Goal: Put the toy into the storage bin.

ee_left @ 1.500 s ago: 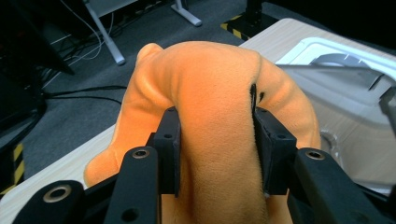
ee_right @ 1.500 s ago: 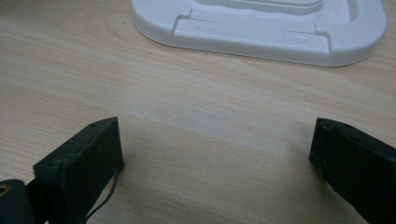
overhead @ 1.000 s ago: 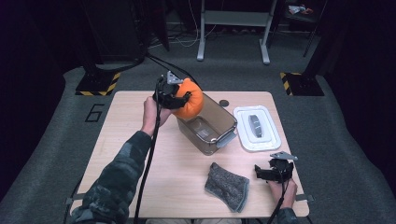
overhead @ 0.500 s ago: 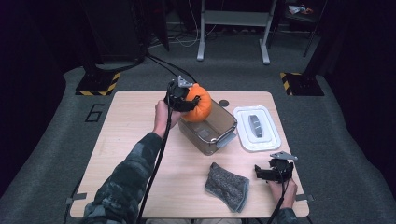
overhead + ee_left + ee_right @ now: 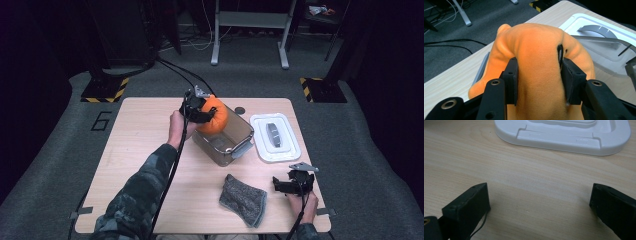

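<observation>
Tabletop clear tub beneath orange plush

Pale wooden table — clear container, white lid, grey cloth on it.

Orange plush toy cut off below, its lower part behind the jaws.
</observation>
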Action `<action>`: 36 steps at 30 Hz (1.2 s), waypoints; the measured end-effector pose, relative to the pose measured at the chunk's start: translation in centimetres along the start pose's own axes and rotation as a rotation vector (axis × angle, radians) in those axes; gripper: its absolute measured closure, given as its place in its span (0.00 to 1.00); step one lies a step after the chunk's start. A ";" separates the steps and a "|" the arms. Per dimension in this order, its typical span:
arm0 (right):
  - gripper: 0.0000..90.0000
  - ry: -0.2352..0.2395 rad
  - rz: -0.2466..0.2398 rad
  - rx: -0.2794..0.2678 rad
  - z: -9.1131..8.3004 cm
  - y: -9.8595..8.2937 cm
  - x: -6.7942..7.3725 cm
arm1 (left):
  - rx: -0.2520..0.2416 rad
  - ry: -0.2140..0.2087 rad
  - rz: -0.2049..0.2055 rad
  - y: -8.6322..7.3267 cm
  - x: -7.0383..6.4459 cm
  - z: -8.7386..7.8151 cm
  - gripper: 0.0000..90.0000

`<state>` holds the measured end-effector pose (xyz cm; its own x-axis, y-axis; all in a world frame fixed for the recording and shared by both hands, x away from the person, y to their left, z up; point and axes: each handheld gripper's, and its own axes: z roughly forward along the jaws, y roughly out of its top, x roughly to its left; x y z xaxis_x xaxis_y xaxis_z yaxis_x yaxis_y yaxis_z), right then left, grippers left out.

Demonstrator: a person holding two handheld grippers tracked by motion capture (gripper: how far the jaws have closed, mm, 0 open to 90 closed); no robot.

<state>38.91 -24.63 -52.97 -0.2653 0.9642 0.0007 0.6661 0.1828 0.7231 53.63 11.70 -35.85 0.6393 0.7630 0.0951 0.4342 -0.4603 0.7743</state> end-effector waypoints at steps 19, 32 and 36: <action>0.02 0.002 0.005 -0.003 0.0 0.0 0.1 | 0.079 0.005 -0.016 -1.0 0.0 2.5 0.56; 0.03 0.003 0.005 -0.003 0.0 0.0 0.1 | 0.176 0.011 -0.021 -1.3 0.2 4.1 0.41; 0.03 0.003 0.004 -0.003 0.0 0.0 0.1 | 0.209 0.020 -0.012 -1.4 0.2 4.6 0.35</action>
<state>38.90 -24.58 -52.97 -0.2645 0.9644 0.0054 0.6650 0.1784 0.7252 56.04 10.39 -39.84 0.6215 0.7769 0.1007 0.5654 -0.5338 0.6288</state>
